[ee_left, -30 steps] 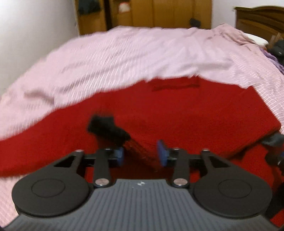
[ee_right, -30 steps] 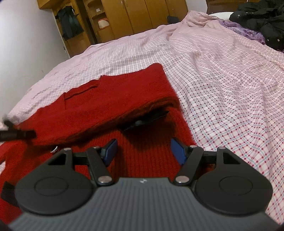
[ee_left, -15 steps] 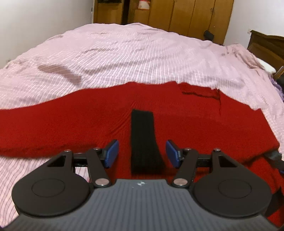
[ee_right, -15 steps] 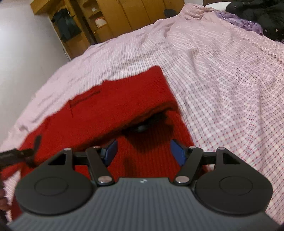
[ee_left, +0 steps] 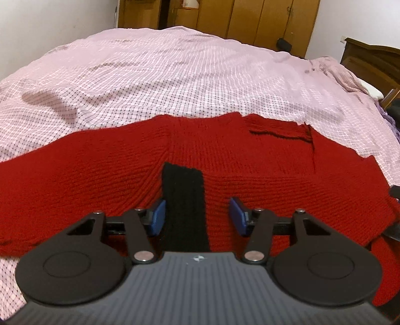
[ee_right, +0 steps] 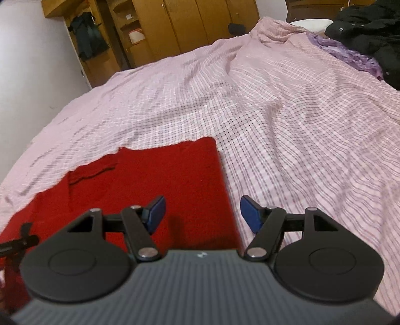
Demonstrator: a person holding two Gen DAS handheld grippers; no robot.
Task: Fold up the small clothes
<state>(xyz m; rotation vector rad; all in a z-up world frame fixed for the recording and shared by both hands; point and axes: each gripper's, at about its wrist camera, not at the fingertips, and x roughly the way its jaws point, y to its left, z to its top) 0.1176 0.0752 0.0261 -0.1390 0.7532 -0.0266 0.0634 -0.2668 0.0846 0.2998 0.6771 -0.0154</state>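
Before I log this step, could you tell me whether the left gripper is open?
Open: the left gripper shows its blue pads apart, nothing held.

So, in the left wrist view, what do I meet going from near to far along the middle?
Left tool → black band → red knitted garment → checked pink bedsheet → wooden wardrobe.

A deep red knitted garment with a black ribbed band lies on a pink bedsheet checked with fine dark lines. Blue-padded fingers sit on black grippers. Purple fabric lies at two o'clock.
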